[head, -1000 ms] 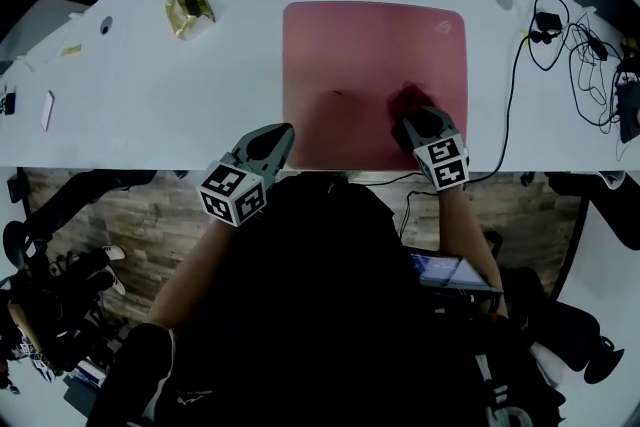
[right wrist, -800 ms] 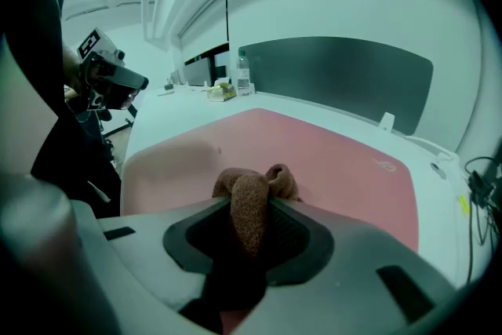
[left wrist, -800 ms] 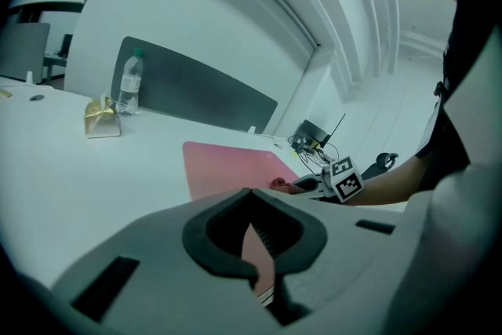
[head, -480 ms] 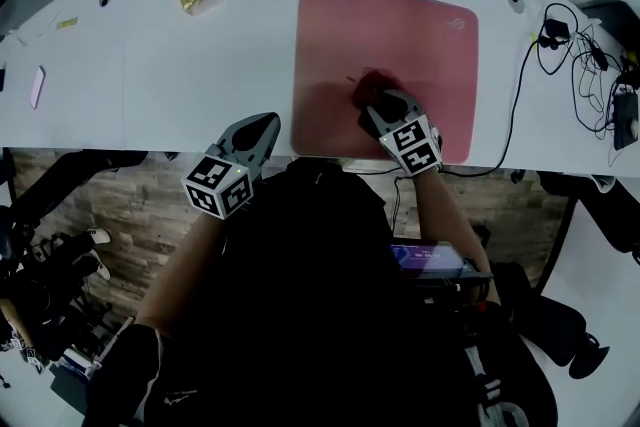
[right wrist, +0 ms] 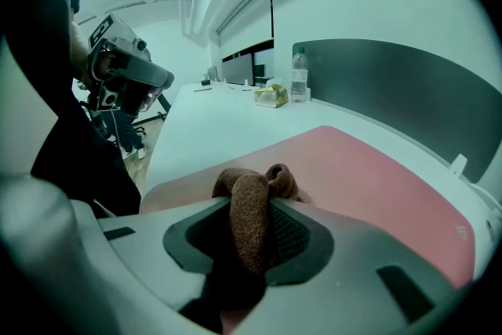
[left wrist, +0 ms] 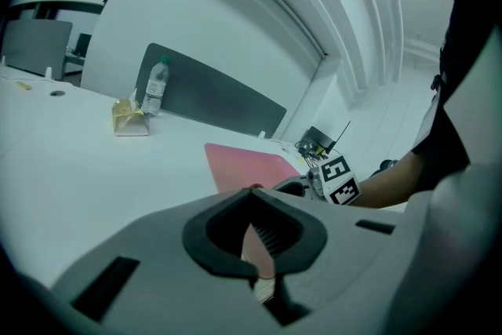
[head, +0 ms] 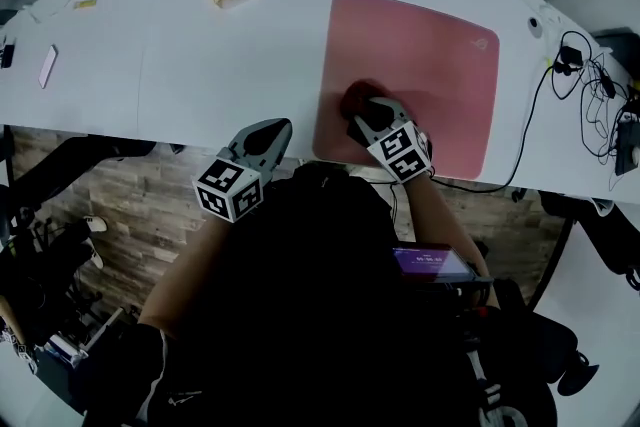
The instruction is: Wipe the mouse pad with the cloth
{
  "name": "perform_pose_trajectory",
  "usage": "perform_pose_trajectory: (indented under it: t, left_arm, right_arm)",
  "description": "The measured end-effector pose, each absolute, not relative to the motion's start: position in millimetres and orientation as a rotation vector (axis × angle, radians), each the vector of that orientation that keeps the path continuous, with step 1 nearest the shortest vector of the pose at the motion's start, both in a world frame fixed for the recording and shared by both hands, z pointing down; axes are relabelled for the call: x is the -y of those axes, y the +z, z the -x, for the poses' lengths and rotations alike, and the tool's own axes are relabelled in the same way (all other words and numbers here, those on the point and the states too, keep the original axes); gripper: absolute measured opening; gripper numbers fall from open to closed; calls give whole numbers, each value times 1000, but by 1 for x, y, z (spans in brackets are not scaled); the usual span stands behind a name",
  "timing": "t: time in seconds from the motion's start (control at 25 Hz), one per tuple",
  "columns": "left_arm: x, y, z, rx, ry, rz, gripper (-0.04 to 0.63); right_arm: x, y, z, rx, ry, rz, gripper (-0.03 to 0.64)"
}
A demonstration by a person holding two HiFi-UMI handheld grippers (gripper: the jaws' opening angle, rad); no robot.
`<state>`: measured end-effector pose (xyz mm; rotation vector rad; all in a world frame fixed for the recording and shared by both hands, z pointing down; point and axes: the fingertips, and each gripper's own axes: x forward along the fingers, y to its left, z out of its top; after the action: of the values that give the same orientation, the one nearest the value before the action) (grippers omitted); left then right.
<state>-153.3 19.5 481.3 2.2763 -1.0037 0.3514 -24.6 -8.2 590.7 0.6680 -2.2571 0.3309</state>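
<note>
Right hand-held gripper (head: pixel 368 118): clenched on the cloth (head: pixel 355 99), a brown wad that is pinched between the jaws and bulges out past their tips.
Cloth position: pressed down on the mouse pad (head: pixel 430 65), at the tip of the right hand-held gripper and close to the pad's near left corner.
Left hand-held gripper (head: pixel 270 137): jaws brought together with nothing between them; it is held at the near edge of the bench (head: pixel 200 65), just to the left of the pad and off it.
Key relation: almost all of the pad's pink surface is seen ahead of and to the right of the right hand-held gripper; only a narrow strip lies to its left and behind it.
Pad long axis: judged to run crosswise, from the right hand-held gripper's spot out to its right.
Nearer hand: the right one, already in contact through the cloth.
Coming move, as judged: strokes would best be carried forward and rightward, along that long axis.
Risk, as judged: the pad could be dragged across the bench, since it is not pinned by the left hand-held gripper.
</note>
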Motion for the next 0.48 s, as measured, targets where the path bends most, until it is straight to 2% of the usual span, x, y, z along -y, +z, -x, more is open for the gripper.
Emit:
perform_pose_trajectory:
  t: [0.48]
  left_arm:
    - [-10,479,201,1048,321,-2272,9]
  right_arm:
    - [21,590,107,2298,300,-554,132]
